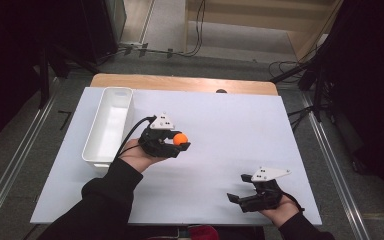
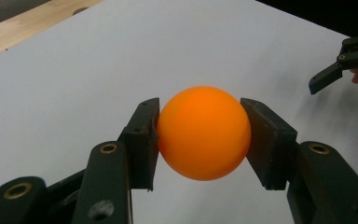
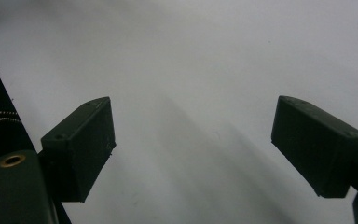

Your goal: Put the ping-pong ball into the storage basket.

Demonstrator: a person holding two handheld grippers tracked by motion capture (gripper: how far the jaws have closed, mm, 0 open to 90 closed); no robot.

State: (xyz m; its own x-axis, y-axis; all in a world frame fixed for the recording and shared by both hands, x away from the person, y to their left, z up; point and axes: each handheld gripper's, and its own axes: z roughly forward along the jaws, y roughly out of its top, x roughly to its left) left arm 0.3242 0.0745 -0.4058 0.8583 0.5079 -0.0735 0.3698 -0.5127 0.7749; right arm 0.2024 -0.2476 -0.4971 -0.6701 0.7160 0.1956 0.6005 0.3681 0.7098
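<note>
Nearest to the person, the right gripper [image 1: 240, 190] rests low at the front right part of the white table [image 1: 230, 125], with its jaws spread wide and nothing between them; in the right gripper view only the bare white surface lies between the two black pads [image 3: 81, 147]. Farther in, near the middle of the table, the left gripper [image 1: 179, 142] holds an orange ball [image 1: 180, 139] pressed between both jaws. In the left gripper view the ball [image 2: 204, 132] touches each pad. Just to the left of this hand, a long white tray [image 1: 109, 125] stands near the left edge. Behind it, the wooden edge [image 1: 180, 82] of the table shows.
</note>
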